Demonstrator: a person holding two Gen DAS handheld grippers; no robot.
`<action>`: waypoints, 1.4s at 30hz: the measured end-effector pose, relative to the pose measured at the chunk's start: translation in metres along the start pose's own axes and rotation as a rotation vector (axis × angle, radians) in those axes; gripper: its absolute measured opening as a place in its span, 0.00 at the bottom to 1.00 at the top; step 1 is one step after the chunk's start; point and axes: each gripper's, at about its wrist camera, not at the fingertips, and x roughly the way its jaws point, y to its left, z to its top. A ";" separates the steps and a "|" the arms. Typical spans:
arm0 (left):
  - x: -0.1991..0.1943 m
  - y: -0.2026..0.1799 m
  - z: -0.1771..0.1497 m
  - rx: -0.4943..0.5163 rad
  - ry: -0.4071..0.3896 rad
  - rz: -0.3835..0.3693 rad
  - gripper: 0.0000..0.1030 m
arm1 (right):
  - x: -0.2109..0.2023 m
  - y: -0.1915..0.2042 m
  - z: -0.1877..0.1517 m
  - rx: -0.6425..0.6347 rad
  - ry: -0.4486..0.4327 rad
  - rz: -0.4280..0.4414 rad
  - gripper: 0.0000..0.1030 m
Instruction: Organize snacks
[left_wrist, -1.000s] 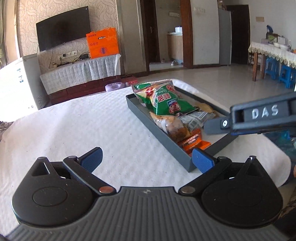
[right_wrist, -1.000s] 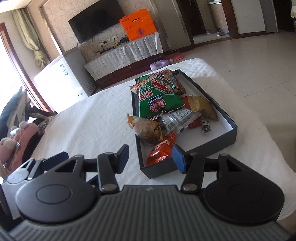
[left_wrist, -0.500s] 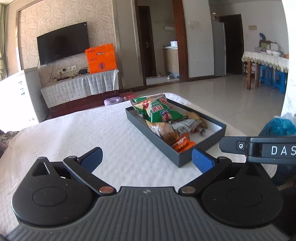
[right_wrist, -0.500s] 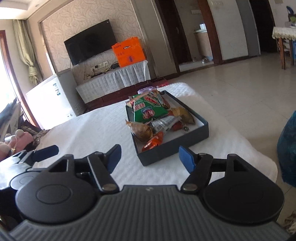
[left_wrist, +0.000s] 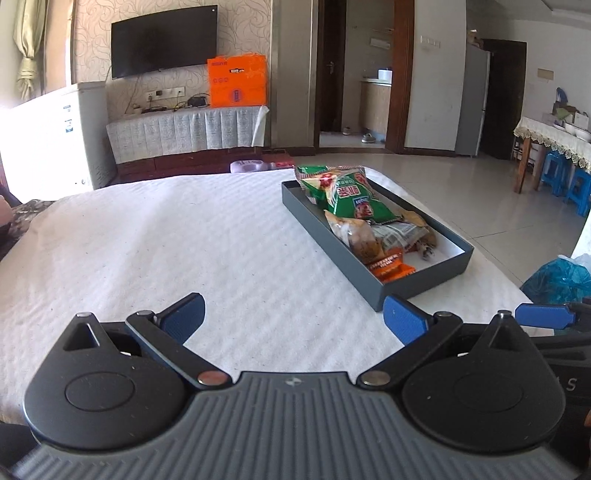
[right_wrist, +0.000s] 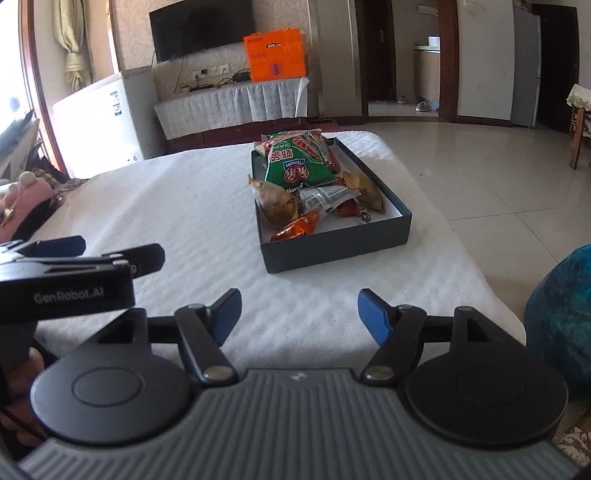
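A dark grey box (left_wrist: 424, 284) (right_wrist: 332, 247) sits on the white table, holding several snack packs: a green chip bag (left_wrist: 347, 195) (right_wrist: 295, 166), a brown pack (left_wrist: 354, 236) (right_wrist: 275, 203), a silver pack (right_wrist: 325, 195) and an orange pack (left_wrist: 388, 264) (right_wrist: 295, 229). My left gripper (left_wrist: 293, 317) is open and empty over the cloth, near and left of the box. My right gripper (right_wrist: 299, 314) is open and empty, short of the box's near wall. The left gripper also shows in the right wrist view (right_wrist: 74, 266).
The white tablecloth (left_wrist: 166, 240) covers the table; its right edge drops to a tiled floor. A blue plastic bag (left_wrist: 557, 277) (right_wrist: 561, 314) lies off the right side. A white freezer (left_wrist: 48, 136) and a TV cabinet stand behind.
Both grippers have drawn back from the box and away from each other; the box now looks smaller and farther. Both stay open and empty.
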 end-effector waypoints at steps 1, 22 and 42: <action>0.000 0.000 -0.001 0.008 0.000 0.010 1.00 | 0.002 0.001 0.001 -0.003 0.005 0.001 0.70; 0.010 0.000 -0.008 0.028 0.023 0.011 1.00 | 0.024 0.002 0.004 -0.009 0.076 0.034 0.69; 0.002 0.000 0.002 0.026 0.042 0.022 1.00 | 0.025 -0.001 0.003 0.006 0.076 0.023 0.70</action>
